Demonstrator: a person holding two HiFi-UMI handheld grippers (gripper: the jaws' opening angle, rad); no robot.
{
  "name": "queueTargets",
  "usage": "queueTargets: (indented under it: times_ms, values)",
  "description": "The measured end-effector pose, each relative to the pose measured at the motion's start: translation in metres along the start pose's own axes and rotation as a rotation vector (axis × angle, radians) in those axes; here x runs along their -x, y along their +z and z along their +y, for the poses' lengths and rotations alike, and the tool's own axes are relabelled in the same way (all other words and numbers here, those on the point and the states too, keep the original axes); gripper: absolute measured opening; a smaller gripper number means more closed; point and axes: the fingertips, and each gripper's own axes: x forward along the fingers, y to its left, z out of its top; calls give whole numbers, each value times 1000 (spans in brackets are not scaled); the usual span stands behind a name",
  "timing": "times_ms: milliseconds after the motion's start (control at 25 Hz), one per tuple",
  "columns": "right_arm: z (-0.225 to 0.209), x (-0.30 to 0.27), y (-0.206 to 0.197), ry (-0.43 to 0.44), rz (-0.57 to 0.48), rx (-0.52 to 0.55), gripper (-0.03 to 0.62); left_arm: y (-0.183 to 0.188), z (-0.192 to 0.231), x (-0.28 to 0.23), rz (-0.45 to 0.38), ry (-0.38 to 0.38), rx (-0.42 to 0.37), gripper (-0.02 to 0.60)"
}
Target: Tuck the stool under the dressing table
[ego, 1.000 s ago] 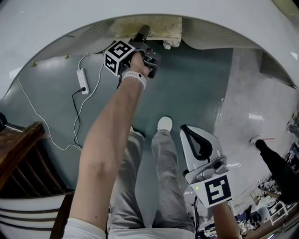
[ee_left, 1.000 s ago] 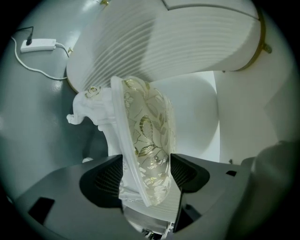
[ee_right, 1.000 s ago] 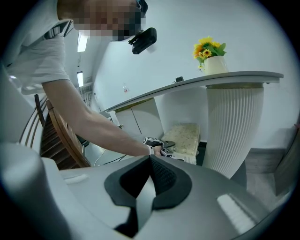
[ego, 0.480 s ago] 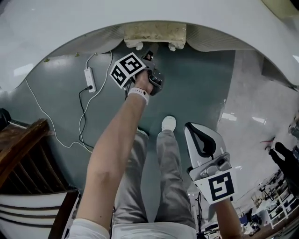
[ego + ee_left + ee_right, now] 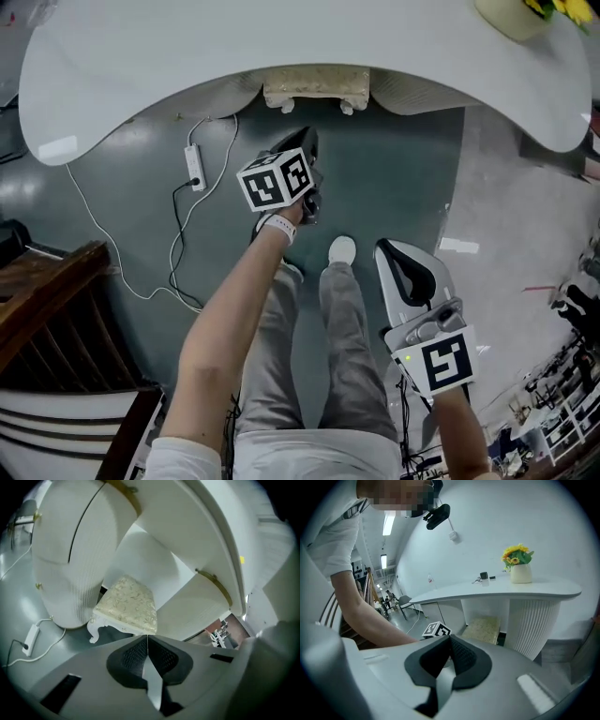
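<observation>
The stool (image 5: 315, 87), with its cream patterned cushion and white carved legs, stands under the white dressing table (image 5: 281, 37), only its front edge showing. In the left gripper view the stool (image 5: 129, 606) sits between the table's ribbed pedestals. My left gripper (image 5: 307, 145) hangs over the floor a short way in front of the stool, not touching it, jaws shut with nothing between them (image 5: 147, 641). My right gripper (image 5: 396, 253) is held near the person's right leg, shut and empty (image 5: 449, 652); its view shows the stool (image 5: 483, 629) under the table (image 5: 501, 591).
A white power strip (image 5: 195, 169) and its cables lie on the grey floor left of the stool. Dark wooden furniture (image 5: 47, 309) stands at the left. The person's shoe (image 5: 342, 249) is behind the left gripper. A vase of yellow flowers (image 5: 520, 566) stands on the tabletop.
The left gripper drew back from the stool's front edge toward the person, rose, rolled and closed its jaws. The right gripper rose a little. The stool stays under the table.
</observation>
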Motion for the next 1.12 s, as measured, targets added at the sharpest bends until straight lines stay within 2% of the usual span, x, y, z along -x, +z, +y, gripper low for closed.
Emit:
queueTargets:
  times_ms: [120,360,600,760,960,1120]
  values:
    - [4,19,11,2,-4,39,11,0,-23,26,6,-32,-85,11]
    - [10,55,29,16,-44,48,11,-5,-77,85,15,-88,-347,9]
    - [15,83,36,2,-60,42,11,-15,-126,149,-3,-155,-504,9]
    - [19,105,43,3,-66,68,11,-23,-153,191,-17,-184,-502,9]
    - [22,128,54,0,-75,94,11,-9,-184,240,-72,-198,-402,9]
    - [25,142,70,-11,-104,98,11,3,-213,277,-117,-213,-422,8]
